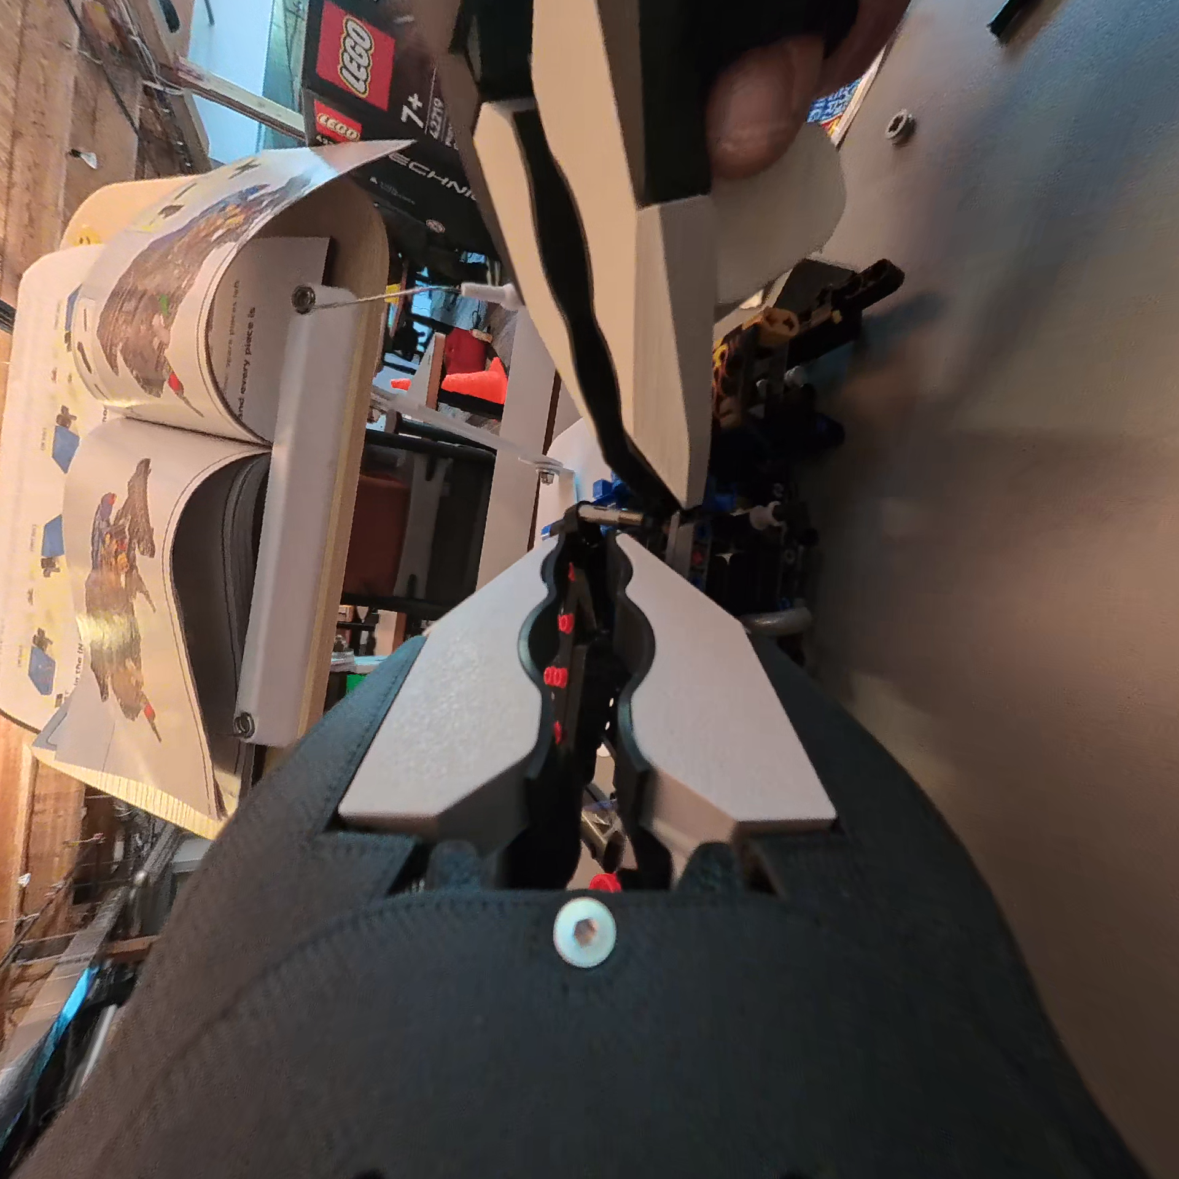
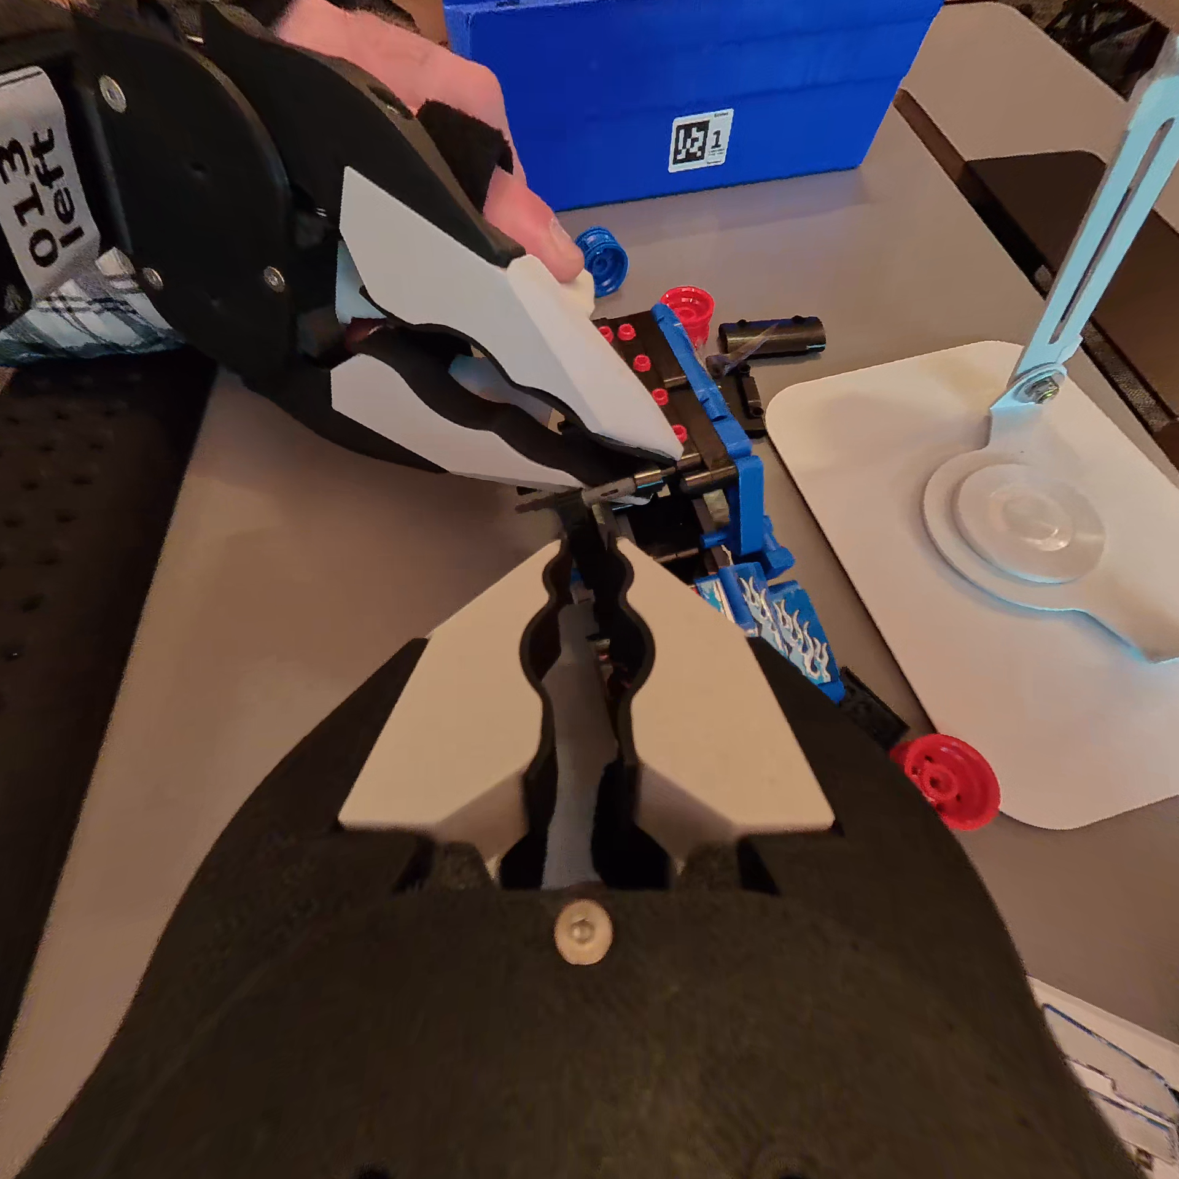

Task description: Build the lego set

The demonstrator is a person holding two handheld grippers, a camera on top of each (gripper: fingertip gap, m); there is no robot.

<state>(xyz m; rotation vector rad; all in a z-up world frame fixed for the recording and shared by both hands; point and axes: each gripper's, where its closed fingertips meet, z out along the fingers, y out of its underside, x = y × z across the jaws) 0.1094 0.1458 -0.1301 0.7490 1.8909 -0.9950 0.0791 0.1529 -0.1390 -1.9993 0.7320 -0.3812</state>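
Observation:
A partly built blue and black Lego car (image 2: 743, 504) with white flame stickers lies on the grey table (image 2: 319, 542). My left gripper (image 1: 587, 548) is shut on a black beam with red pins (image 1: 564, 676) of the car. It enters the right wrist view (image 2: 638, 466) from the upper left, held by a hand. My right gripper (image 2: 590, 548) is shut on a black part of the car (image 2: 596, 574), beside a short grey axle (image 2: 612, 494). In the left wrist view the right gripper (image 1: 670, 504) comes down from above, its tip at the axle (image 1: 612, 515).
A blue bin (image 2: 670, 76) stands behind the car. A loose blue wheel (image 2: 603, 258), a red wheel (image 2: 692, 306) and a black piece (image 2: 772, 335) lie nearby; another red wheel (image 2: 950, 788) sits at the car's near end. A white stand base (image 2: 893, 638) is on the right. An open instruction booklet (image 1: 147, 446) and the Lego box (image 1: 376, 96) stand beyond.

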